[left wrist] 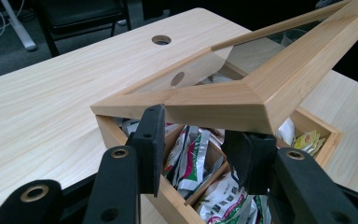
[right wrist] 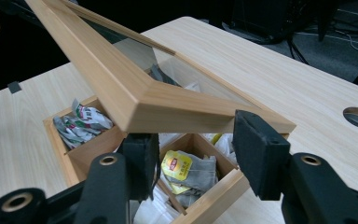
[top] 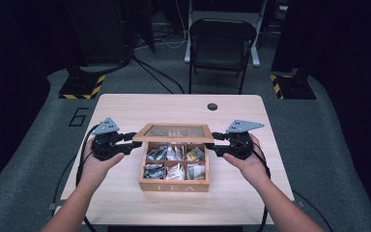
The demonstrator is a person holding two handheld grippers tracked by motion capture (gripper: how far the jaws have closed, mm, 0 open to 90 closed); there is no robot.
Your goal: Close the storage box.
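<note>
Lid (top: 176, 131): we are holding it half-raised over the tea box (top: 174, 186) at mid-table.
Left gripper (top: 127, 142): clamping the lid's corner.
Right gripper (top: 213, 141): jaws apart at the other corner, seemingly not gripping.
Left to do: swinging the lid fully.

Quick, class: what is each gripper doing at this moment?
Left gripper: shut on the lid of the tea box.
Right gripper: jaws either side of the lid's corner; grip cannot be told.

L hand-held gripper (top: 129, 143) clamped; R hand-held gripper (top: 211, 142) agape.
</note>
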